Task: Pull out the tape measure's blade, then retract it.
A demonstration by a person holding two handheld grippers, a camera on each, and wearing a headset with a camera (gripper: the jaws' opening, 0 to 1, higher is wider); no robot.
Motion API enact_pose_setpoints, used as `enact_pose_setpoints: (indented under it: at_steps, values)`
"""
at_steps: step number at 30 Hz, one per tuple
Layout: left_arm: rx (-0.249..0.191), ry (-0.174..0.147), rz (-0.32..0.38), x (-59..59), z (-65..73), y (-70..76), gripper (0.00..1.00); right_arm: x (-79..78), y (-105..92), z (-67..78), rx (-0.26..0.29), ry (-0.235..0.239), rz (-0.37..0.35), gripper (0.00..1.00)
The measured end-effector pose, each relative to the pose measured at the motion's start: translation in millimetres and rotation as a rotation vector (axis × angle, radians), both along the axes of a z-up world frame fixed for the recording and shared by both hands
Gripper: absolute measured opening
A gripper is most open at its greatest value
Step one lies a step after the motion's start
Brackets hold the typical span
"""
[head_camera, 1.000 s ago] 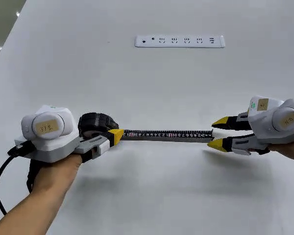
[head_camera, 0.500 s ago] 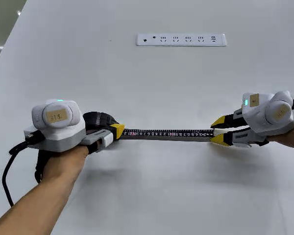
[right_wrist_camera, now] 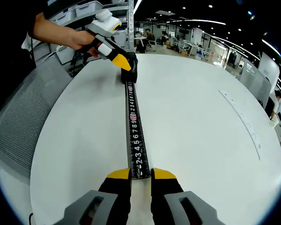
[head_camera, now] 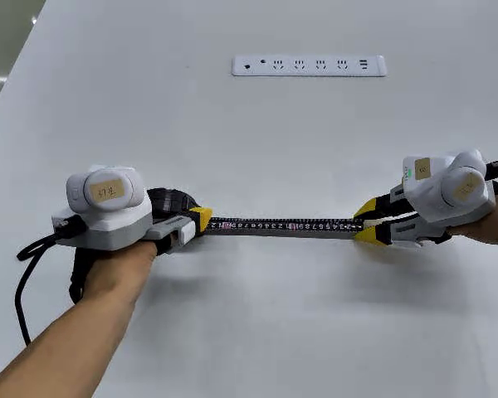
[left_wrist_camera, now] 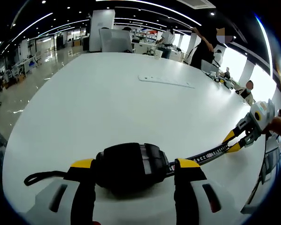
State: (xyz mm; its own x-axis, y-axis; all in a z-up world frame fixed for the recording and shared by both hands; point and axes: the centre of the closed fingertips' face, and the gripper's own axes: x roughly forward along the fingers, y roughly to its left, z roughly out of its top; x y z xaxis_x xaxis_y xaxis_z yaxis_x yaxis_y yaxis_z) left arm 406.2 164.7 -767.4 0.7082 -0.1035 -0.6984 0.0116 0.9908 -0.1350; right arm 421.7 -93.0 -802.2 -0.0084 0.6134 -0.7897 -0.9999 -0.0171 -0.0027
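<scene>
Tape measure (head_camera: 170, 207) (left_wrist_camera: 131, 166) held drawn out over the white counter (head_camera: 232, 141).
The left gripper (head_camera: 201, 222) (left_wrist_camera: 136, 164) has its jaws clamped on the black case, toward the counter's left edge. The blade (head_camera: 286, 225) (right_wrist_camera: 133, 126) runs straight from it to the right gripper (head_camera: 368, 222) (right_wrist_camera: 141, 174), whose jaws stand narrow, pinching the blade's end. A power strip (head_camera: 309, 65) lies well apart, toward the far edge.

Hidden from me
The blade's (right_wrist_camera: 132, 126) tip hides between my right tool's (right_wrist_camera: 140, 174) jaws; at 9 o'clock in the head view, my left tool (head_camera: 189, 213) covers part of the case (head_camera: 170, 201).
</scene>
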Motion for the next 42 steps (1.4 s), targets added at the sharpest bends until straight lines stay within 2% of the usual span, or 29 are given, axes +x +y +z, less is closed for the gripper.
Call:
enact_pose_setpoints:
  at_steps: [15, 22, 26, 29, 36, 42]
  values:
    - [0.023, 0.023, 0.029, 0.8, -8.8, 3.1, 0.62, -0.7, -0.1, -0.7, -0.002, 0.001, 0.001, 0.10]
    - [0.037, 0.023, 0.046, 1.8, -10.9, 3.9, 0.64, -0.5, 0.6, -1.0, 0.000, -0.002, 0.001, 0.10]
    - [0.032, 0.024, 0.055, 2.1, -10.6, 4.1, 0.64, -0.6, 1.2, -0.9, -0.004, -0.009, 0.009, 0.10]
    - [0.003, 0.022, 0.087, 3.8, -9.2, 5.5, 0.64, -0.4, 1.3, -0.8, -0.004, -0.011, 0.010, 0.10]
    - [0.010, 0.025, 0.093, 3.3, -9.3, 5.2, 0.64, -1.3, 1.3, -0.4, -0.007, -0.014, 0.016, 0.10]
    - [0.022, 0.049, 0.083, 2.4, -10.4, 4.9, 0.62, -1.1, -0.1, -0.4, -0.011, -0.019, 0.026, 0.10]
